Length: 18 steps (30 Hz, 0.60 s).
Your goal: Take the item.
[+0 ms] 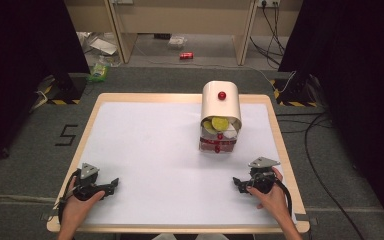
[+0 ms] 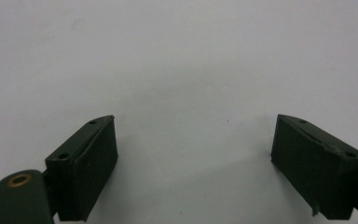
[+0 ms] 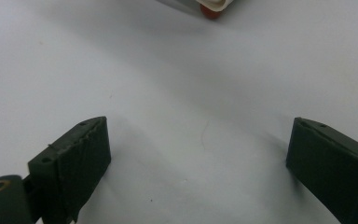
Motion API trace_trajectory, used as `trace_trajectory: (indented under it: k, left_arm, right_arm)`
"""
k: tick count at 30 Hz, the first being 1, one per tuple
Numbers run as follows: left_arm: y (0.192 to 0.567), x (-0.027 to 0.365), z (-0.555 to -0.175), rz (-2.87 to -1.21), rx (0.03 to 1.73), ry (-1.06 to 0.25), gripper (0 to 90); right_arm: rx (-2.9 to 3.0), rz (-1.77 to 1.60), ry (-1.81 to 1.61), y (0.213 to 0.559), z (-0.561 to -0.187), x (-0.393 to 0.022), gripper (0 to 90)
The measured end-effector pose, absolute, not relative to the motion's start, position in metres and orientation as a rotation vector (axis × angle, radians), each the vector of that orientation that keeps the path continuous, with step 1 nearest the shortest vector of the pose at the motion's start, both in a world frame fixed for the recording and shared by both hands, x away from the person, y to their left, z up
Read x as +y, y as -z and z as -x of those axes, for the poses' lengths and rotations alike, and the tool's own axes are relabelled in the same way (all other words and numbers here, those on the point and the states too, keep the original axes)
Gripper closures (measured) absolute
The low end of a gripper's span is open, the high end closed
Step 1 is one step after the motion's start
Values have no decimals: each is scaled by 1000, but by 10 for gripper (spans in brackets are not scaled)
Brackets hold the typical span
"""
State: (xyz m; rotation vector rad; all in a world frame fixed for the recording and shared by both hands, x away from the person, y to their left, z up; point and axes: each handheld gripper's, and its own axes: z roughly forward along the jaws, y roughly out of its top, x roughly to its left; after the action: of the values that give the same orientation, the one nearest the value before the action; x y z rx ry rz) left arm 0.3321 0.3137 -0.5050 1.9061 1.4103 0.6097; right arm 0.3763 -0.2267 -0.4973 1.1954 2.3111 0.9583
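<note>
Both the left gripper [image 1: 111, 184] and right gripper [image 1: 237, 183] rest spread and empty near me, while the far white roll-top box [image 1: 221, 107] looks light, rigid and slick, best worked by its red knob [image 1: 222, 95].

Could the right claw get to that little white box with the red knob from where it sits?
Probably yes. The right claw rests open near the table's front edge, and the white box stands farther back. Bare white tabletop lies between them, with nothing in the way.
</note>
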Motion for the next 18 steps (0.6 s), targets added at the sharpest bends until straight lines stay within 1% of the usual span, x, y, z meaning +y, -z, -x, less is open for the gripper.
trace_trajectory:
  k: [1, 2, 3, 4, 5, 6, 7, 8, 9, 10, 11, 13, 18]
  left_arm:
    - [505, 314, -332, -1906, 1410, -610, 137]
    - [505, 314, -332, -1906, 1410, -610, 137]
    - [505, 314, -332, -1906, 1410, -610, 137]
    - [505, 314, -332, -1906, 1410, -610, 137]
    - [505, 314, -332, -1906, 1410, -610, 137]
    - [505, 314, -332, -1906, 1410, -610, 137]
    - [505, 314, -332, -1906, 1410, -610, 137]
    - [505, 314, -332, -1906, 1410, -610, 137]
    - [505, 314, -332, -1905, 1410, -610, 137]
    - [505, 314, -332, -1905, 1410, -610, 137]
    - [505, 314, -332, -1906, 1410, -610, 137]
    - [505, 314, -332, -1906, 1410, -610, 137]
    - [505, 314, -332, -1906, 1410, -609, 136]
  right_arm:
    - [2306, -1199, -959, 497, -376, -226, 95]
    - [2311, -1199, -964, 496, -375, -225, 153]
    - [2311, -1199, -964, 496, -375, -225, 153]
    - [2315, -1142, -987, 492, -373, -224, 230]
    - [2297, -1128, -989, 490, -372, -223, 172]
    - [2280, -1118, -988, 488, -371, -222, 135]
    - [2280, -1118, -988, 488, -371, -222, 135]
    - [2275, -1111, -993, 485, -370, -221, 177]
    - [2280, -1089, -1017, 482, -369, -220, 185]
    - [2280, -1089, -1017, 482, -369, -220, 185]
    - [2272, -1100, -1016, 482, -368, -219, 159]
    - [2275, -1099, -1032, 481, -368, -219, 179]
    - [2264, -1102, -1042, 479, -368, -219, 171]
